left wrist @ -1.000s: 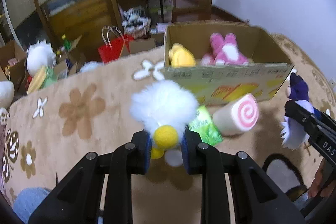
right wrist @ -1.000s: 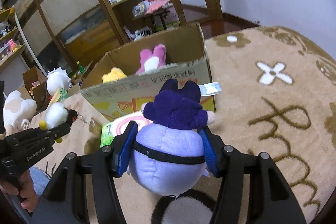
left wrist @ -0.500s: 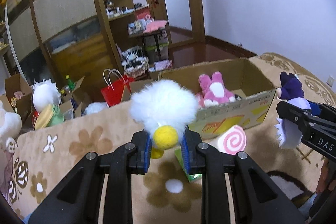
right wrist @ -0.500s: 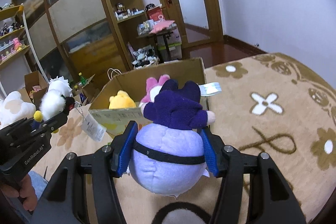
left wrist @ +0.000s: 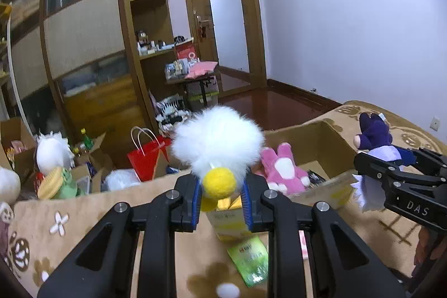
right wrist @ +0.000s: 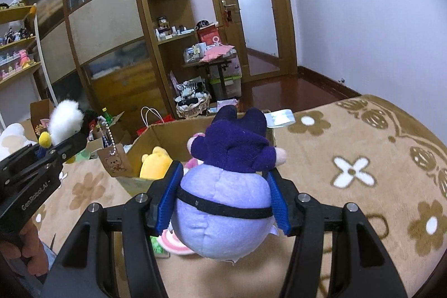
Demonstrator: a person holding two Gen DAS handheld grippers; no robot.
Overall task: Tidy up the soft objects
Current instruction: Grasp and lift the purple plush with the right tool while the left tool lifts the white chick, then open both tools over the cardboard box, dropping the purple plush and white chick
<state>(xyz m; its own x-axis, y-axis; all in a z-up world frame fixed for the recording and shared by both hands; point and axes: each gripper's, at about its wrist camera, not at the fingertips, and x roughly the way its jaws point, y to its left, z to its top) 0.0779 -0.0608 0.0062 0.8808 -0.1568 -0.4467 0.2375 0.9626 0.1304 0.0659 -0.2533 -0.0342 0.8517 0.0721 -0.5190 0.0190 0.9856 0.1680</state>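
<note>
- The white puff, a fluffy toy with a yellow ball at its base, is pinched at that ball by the left tool, held up in the air short of the box.
- The purple doll, pale body and dark purple hood, sits squeezed around its belly in the right tool, also in the air, just before the box's near wall.
- A bead chain with a bear tag hangs from the puff; it dangles near the box's left corner.
- The box is open on the blanket and already holds a pink plush and a yellow plush.
- The step in hand looks like carrying both toys over the box rim to drop them in.
- To do it well, lift each toy clear over the near wall first, then lower it into a free spot beside the plush inside, and only then let go.
- Mind the tag: it may catch on the cardboard edge, so bring the puff in high.
- The two tools are near each other; entering one at a time should avoid a bump.
- A swirl-patterned roll and a green packet lie on the blanket below the tools; whether the packet is soft I cannot tell, as it is blurred.
</note>
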